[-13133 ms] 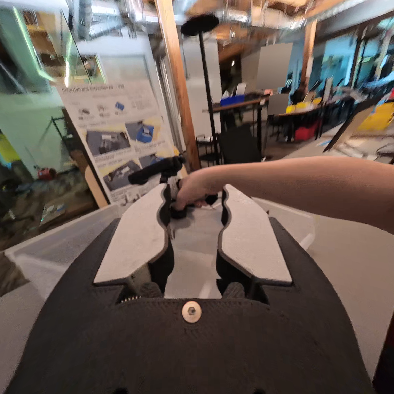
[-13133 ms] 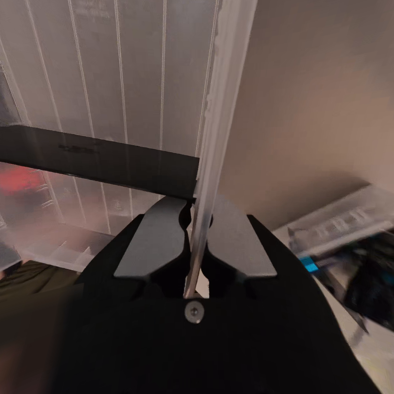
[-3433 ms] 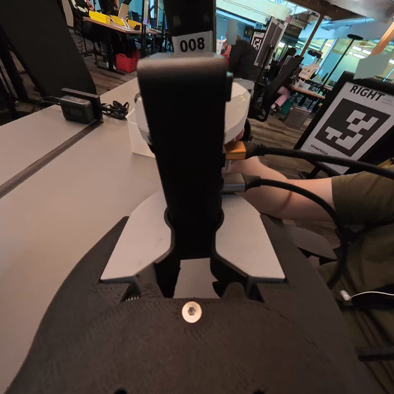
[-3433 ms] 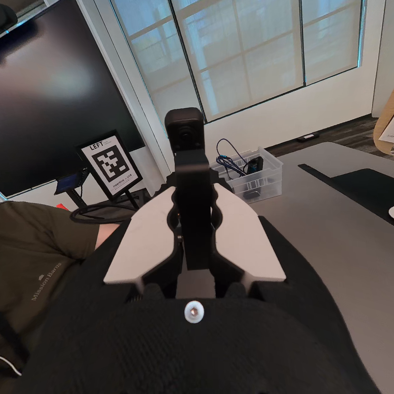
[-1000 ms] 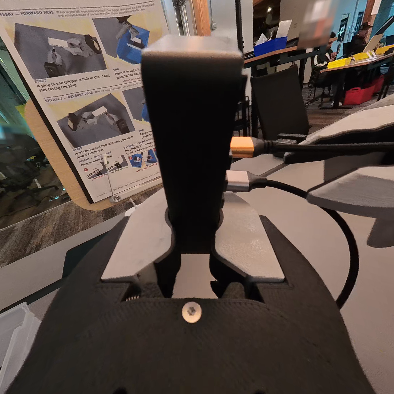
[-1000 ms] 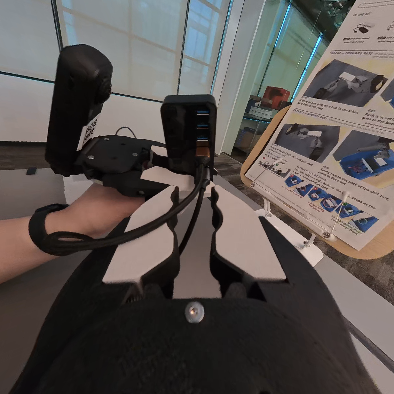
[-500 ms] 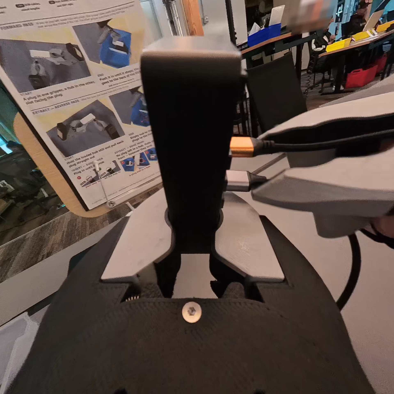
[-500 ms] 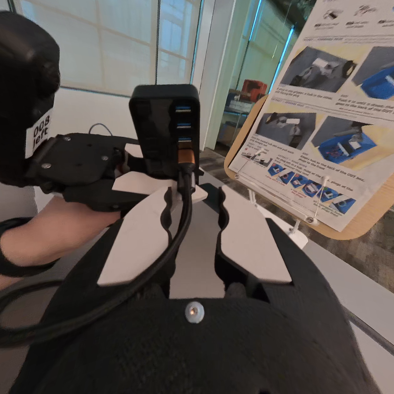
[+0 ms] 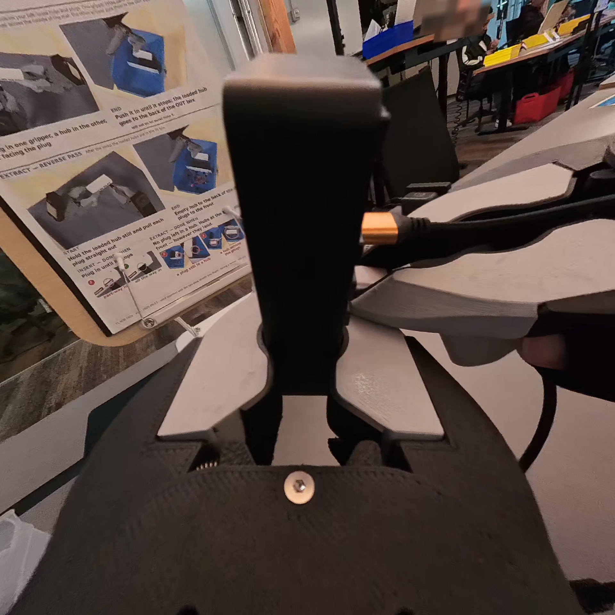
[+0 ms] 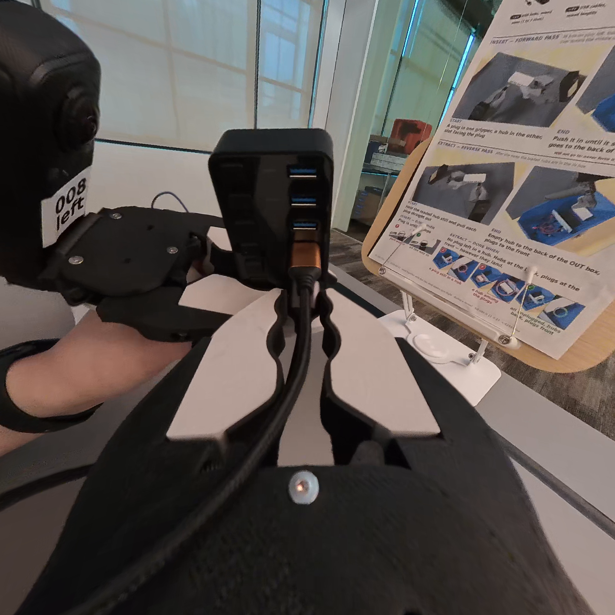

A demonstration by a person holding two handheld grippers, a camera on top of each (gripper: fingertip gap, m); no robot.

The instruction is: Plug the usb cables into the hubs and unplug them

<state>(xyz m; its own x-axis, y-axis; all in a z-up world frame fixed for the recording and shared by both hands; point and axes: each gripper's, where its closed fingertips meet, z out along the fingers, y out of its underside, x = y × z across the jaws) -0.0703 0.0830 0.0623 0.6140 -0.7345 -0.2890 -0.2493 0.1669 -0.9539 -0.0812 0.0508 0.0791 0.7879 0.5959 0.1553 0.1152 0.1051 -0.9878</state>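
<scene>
My left gripper is shut on the lower end of a black USB hub and holds it upright. The hub also shows in the right wrist view, with blue ports down its face. An orange plug sits in a lower port; it also shows in the left wrist view. Its black cable runs back between the fingers of my right gripper. That gripper is open, its fingers close on either side of the cable just behind the plug. A second plug below is mostly hidden.
An instruction poster on a wooden board stands on a white stand to the right, at the edge of the grey table. A person's hand holds the left gripper. Office desks and a chair are far behind. Only a small space, under 4 cm, lies between the two pairs of fingers.
My right gripper has moved in along the cable toward the hub and its fingers have narrowed around it. The silver plug is now hidden behind its lower finger. The left gripper still holds the hub.
</scene>
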